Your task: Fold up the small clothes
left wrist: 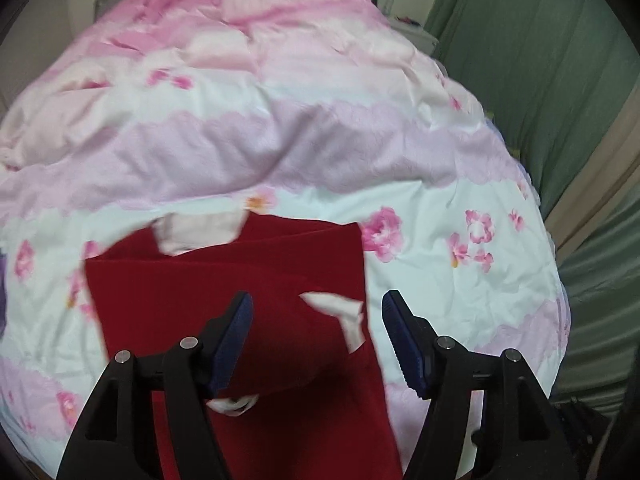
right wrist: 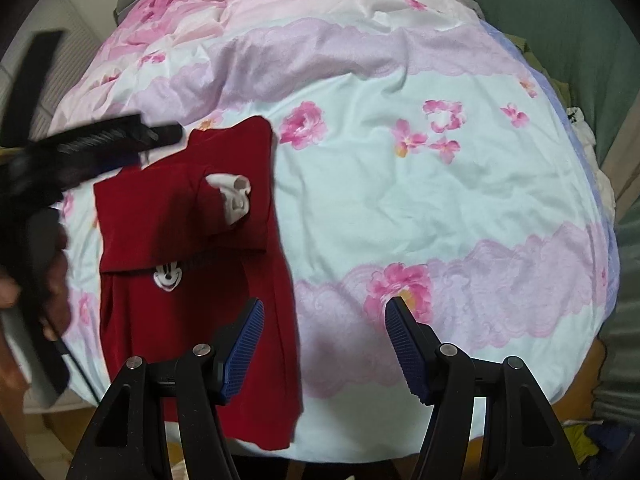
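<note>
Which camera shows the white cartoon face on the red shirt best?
The right wrist view: the cartoon face is sharp and whole on the red shirt. The left wrist view shows only blurred white patches, partly hidden by a fold.

Both wrist views look down along the bed; left close over the red folded garment (left wrist: 224, 292), right beside it (right wrist: 192, 264).
</note>
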A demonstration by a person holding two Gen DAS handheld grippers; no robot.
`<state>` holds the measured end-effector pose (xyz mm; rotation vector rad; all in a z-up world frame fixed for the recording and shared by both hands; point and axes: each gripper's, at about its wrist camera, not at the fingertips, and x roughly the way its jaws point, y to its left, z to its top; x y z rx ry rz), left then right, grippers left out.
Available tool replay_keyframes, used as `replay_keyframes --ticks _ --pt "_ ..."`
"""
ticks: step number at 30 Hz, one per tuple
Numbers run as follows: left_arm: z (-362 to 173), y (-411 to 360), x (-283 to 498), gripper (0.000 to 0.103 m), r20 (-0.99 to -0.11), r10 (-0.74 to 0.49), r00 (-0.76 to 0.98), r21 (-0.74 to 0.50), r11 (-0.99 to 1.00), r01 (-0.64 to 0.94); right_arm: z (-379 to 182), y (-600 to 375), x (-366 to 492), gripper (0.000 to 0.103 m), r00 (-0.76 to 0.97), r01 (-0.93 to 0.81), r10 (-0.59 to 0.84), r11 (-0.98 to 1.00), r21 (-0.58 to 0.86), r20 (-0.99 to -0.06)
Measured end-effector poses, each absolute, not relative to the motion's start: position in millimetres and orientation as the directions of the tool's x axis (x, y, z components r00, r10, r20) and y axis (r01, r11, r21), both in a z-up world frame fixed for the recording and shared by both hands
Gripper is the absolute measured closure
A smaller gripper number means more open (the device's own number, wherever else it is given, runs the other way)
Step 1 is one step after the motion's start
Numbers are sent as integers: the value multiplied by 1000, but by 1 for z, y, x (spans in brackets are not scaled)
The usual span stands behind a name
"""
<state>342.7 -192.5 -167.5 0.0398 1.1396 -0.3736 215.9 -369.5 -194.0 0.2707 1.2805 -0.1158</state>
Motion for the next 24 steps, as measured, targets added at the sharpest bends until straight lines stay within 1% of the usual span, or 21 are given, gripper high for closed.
replay_keyframes --ticks 1,2,4,6,9,11,12,13,17,24 --pt "-164 -182 337 33 -890 -263 372 -151 941 303 -194 -367 215 38 284 227 70 964 138 -956" --pt "-161 -167 329 32 -891 -250 379 -141 945 294 -195 -364 215 38 280 217 78 966 142 -957" --pt "-157 -134 312 32 -898 -218 382 -118 956 268 -196 -358 212 29 273 201 95 968 153 -957" --pt "-157 -105 294 32 -907 -171 384 -80 967 241 -196 -352 209 28 275 183 110 969 164 -955" --pt "-162 -64 267 22 -924 -81 375 -5 980 199 -196 -340 203 28 265 151 118 975 161 -957" --pt "-168 -42 249 19 -933 -55 356 13 983 185 -196 -334 200 28 260 144 129 975 170 -957" --pt "-173 -30 240 15 -939 -41 342 21 985 174 -196 -331 198 28 256 142 136 974 176 -957" --pt "-181 -19 230 14 -947 -24 322 29 987 160 -197 -329 196 28 255 142 141 973 181 -957" --pt "-211 8 201 14 -971 -12 237 21 990 138 -210 -317 185 28 226 133 155 973 188 -962" --pt "-265 34 168 14 -988 -129 89 -124 991 57 -253 -302 158 28 100 145 180 970 193 -979"
